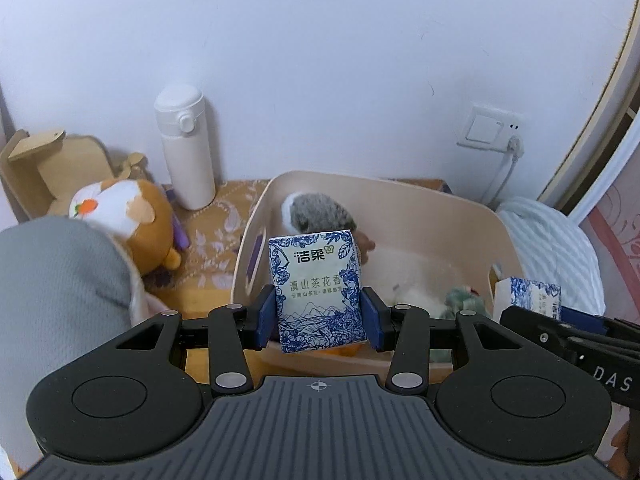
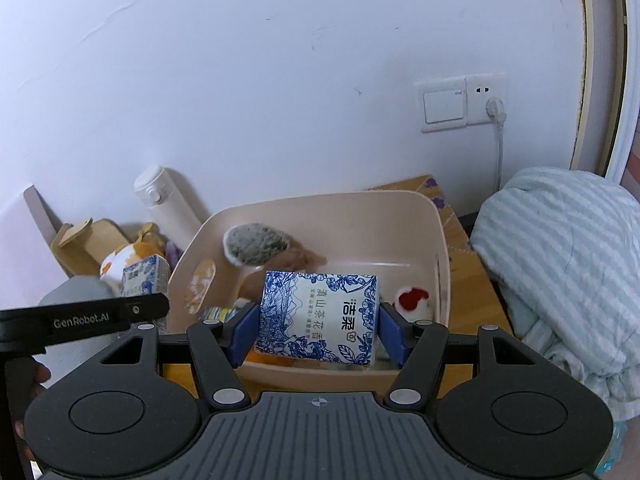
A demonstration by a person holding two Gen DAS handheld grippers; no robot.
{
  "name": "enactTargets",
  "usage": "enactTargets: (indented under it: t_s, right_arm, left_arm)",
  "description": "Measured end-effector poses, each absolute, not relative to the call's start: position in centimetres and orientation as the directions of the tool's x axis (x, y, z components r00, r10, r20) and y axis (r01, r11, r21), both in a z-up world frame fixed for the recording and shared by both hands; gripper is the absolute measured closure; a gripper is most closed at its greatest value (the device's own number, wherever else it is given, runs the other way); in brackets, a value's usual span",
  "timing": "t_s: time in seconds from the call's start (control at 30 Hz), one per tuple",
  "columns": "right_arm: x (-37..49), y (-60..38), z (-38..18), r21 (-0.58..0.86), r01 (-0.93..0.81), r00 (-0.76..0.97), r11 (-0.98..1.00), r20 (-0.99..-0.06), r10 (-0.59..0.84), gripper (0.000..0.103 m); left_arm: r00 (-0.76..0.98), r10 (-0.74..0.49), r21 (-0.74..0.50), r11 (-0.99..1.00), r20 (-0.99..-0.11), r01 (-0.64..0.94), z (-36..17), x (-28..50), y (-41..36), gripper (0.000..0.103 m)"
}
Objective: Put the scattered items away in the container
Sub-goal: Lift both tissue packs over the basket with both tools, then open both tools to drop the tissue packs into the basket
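Note:
My left gripper [image 1: 319, 314] is shut on a blue-and-white tissue pack [image 1: 316, 292], held upright over the near rim of the beige bin [image 1: 400, 192]. My right gripper [image 2: 316, 330] is shut on a second blue-and-white tissue pack [image 2: 318, 316], held sideways over the bin's [image 2: 320, 204] near edge. Inside the bin lie a grey hedgehog plush [image 1: 316, 216], a green plush [image 1: 464, 300] and a red-and-white plush [image 2: 414, 300]. The right gripper's pack also shows at the right of the left wrist view [image 1: 528, 296]. The left gripper's pack shows in the right wrist view [image 2: 144, 276].
A white thermos [image 1: 186, 148] stands by the wall left of the bin. An orange-and-white plush [image 1: 132, 216] and a wooden stand [image 1: 44, 164] lie further left. A striped blanket [image 2: 560, 260] is on the right. A wall socket with a plug [image 2: 464, 100] is behind.

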State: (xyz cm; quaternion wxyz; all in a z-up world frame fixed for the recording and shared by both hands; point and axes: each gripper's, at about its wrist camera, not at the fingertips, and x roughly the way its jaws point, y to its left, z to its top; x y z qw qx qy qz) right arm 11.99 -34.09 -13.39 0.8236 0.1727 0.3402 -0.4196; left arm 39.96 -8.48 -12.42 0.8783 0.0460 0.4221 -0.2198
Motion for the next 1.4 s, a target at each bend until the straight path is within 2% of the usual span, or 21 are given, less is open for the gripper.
enactTargets:
  t_s: [0.47,0.73,0.83,0.87,0.97,1.0,1.03,1.23,1.4]
  right_arm:
    - [13.8,-39.7,-15.0,-0.002,0.826,0.379,0.564,-0.738,-0.557,0.043]
    - [13.8,-41.9,-17.2,0.0,0.841,0.329,0.54,-0.793,-0.512,0.042]
    - [13.5,-42.1,-17.7,0.0,0.848,0.319,0.53,-0.8,-0.509,0.035]
    - [13.4,-42.1,-17.7,0.001,0.849,0.318,0.528,-0.799,-0.51,0.035]
    - [13.2,-42.1,-17.5,-0.001,0.852,0.316,0.524,-0.796,-0.516,0.025]
    - [13.2,-42.1,-17.4,-0.004,0.853,0.315,0.522,-0.793,-0.521,0.019]
    - [13.1,-42.1,-17.2,-0.007,0.854,0.314,0.52,-0.791,-0.526,0.013]
    - [12.5,-41.5,-15.9,-0.002,0.86,0.321,0.51,-0.775,-0.544,0.0]
    - [12.4,-40.6,-14.9,-0.009,0.857,0.324,0.516,-0.769,-0.551,0.0]
  left_arm:
    - [0.502,-0.345,-0.066,0.868,-0.793,0.492,-14.8,43.0,-13.4,0.058]
    - [0.467,-0.314,-0.042,0.862,-0.826,0.506,-17.0,44.4,-14.7,0.057]
    - [0.449,-0.311,-0.042,0.857,-0.838,0.514,-17.4,44.6,-14.9,0.056]
    - [0.444,-0.311,-0.046,0.857,-0.84,0.513,-17.5,44.6,-14.9,0.051]
    - [0.438,-0.303,-0.051,0.865,-0.846,0.5,-17.6,44.6,-14.7,0.031]
    - [0.442,-0.301,-0.051,0.868,-0.845,0.494,-17.5,44.6,-14.6,0.029]
    - [0.445,-0.304,-0.052,0.868,-0.842,0.494,-17.3,44.5,-14.5,0.028]
    - [0.473,-0.304,-0.031,0.864,-0.827,0.502,-16.1,43.9,-14.2,0.026]
    - [0.487,-0.316,-0.035,0.864,-0.814,0.503,-14.8,43.1,-13.7,0.026]
